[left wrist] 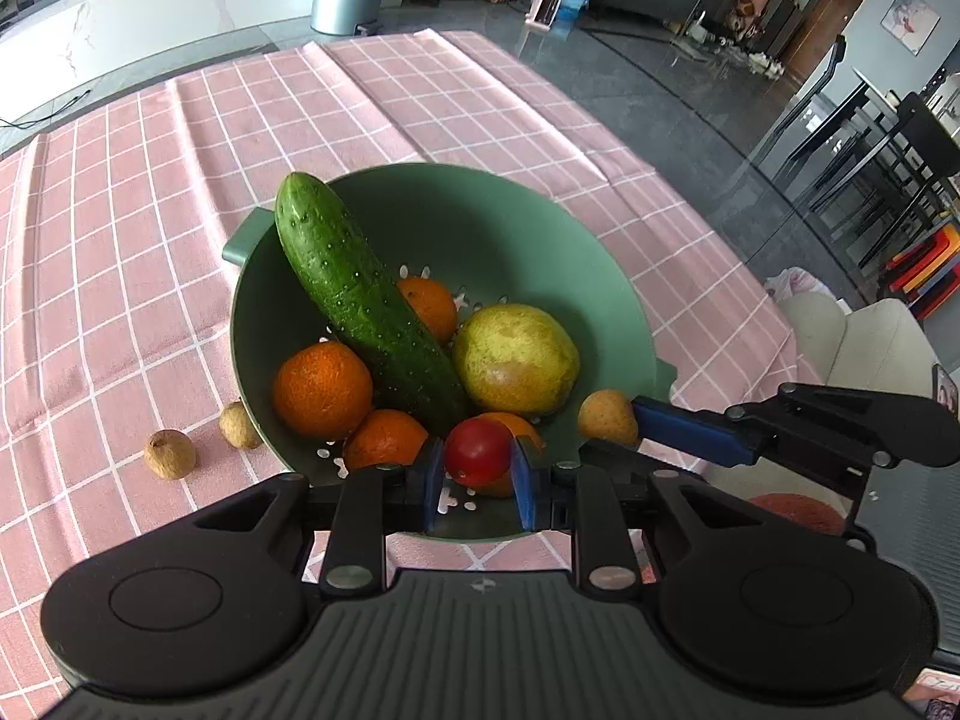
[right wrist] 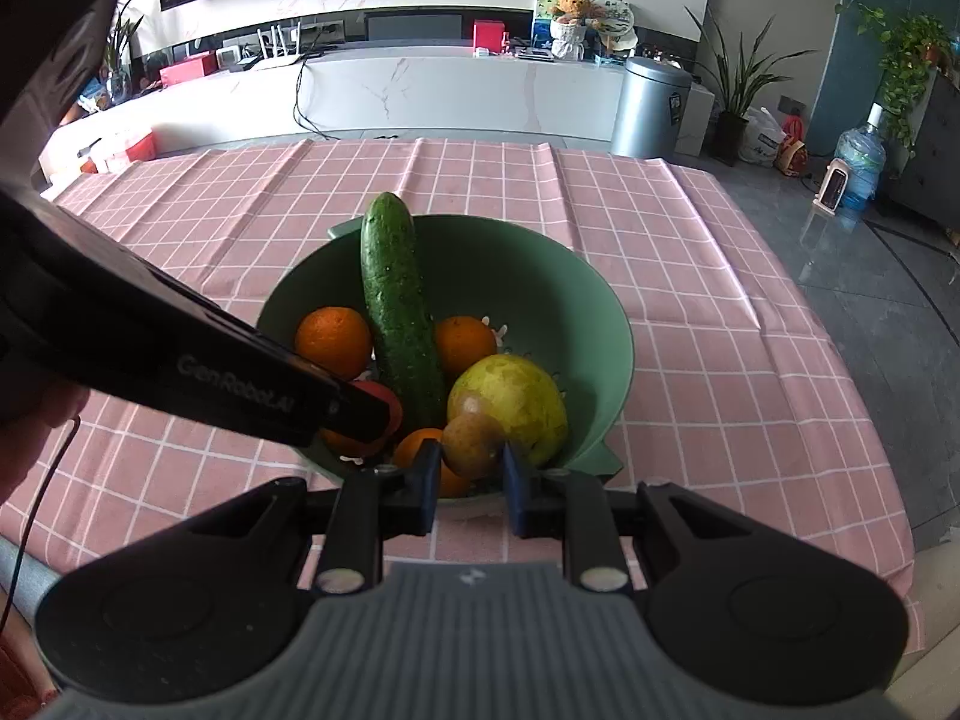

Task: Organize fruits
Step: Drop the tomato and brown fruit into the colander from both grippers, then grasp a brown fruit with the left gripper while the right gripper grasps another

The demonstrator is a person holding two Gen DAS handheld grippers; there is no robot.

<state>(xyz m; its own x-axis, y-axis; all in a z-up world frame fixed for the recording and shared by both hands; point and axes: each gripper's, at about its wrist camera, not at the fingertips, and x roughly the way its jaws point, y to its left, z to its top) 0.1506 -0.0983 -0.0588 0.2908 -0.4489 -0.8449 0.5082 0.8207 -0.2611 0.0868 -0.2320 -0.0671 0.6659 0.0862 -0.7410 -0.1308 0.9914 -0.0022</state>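
Observation:
A green colander bowl (left wrist: 540, 228) (right wrist: 540, 282) sits on the pink checked cloth. It holds a cucumber (left wrist: 360, 294) (right wrist: 399, 312), a yellow-green pear (left wrist: 516, 357) (right wrist: 516, 402) and several oranges (left wrist: 321, 390) (right wrist: 333, 339). My left gripper (left wrist: 477, 477) is shut on a small red tomato (left wrist: 478, 451) over the bowl's near edge. My right gripper (right wrist: 471, 468) is shut on a small brown round fruit (right wrist: 471, 444) over the bowl's near rim; it also shows in the left wrist view (left wrist: 607, 417). Two more brown fruits (left wrist: 171, 453) (left wrist: 239, 425) lie on the cloth left of the bowl.
The pink cloth (left wrist: 150, 210) (right wrist: 720, 330) covers the table; its right edge drops to a grey floor (right wrist: 870, 276). A metal bin (right wrist: 651, 105), a water bottle (right wrist: 858, 165) and dark chairs (left wrist: 888, 168) stand beyond.

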